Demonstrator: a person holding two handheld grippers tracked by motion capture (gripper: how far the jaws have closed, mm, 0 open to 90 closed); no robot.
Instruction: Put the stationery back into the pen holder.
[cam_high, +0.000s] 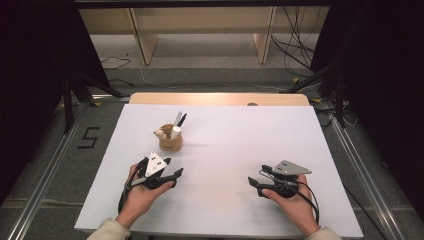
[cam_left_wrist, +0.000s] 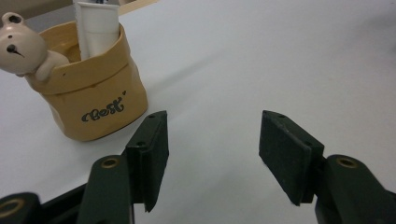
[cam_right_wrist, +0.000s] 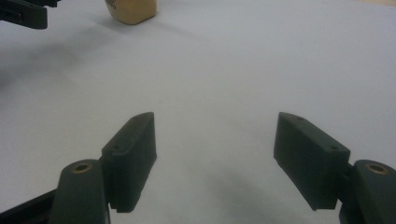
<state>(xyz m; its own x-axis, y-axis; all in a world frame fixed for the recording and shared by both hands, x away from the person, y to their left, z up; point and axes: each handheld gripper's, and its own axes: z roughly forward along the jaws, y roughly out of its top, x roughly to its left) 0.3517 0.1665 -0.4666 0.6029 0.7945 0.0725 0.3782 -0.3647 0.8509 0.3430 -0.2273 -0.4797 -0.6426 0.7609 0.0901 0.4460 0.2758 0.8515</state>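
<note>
A tan pen cup (cam_high: 170, 140) stands on the white table top (cam_high: 235, 145), left of the middle. It holds pens (cam_high: 179, 119) and a white tube (cam_left_wrist: 98, 28), and a small bear figure (cam_left_wrist: 21, 44) leans on its rim. Just in front of the cup, my left gripper (cam_high: 172, 167) is open with nothing between its jaws; in the left gripper view the cup (cam_left_wrist: 93, 93) is up and left of the left gripper (cam_left_wrist: 212, 154). My right gripper (cam_high: 256, 176) rests open and empty at the front right. The right gripper (cam_right_wrist: 215, 158) faces bare table, with the cup's base (cam_right_wrist: 133, 9) far off.
The left gripper's jaw (cam_right_wrist: 23, 11) juts into the right gripper view's top left corner. The table's wooden back edge (cam_high: 220, 98) borders the white sheet. Behind the table are shelf legs (cam_high: 145, 42) and loose cables (cam_high: 295, 50) on the floor. A "5" mark (cam_high: 88, 137) is on the floor to the left.
</note>
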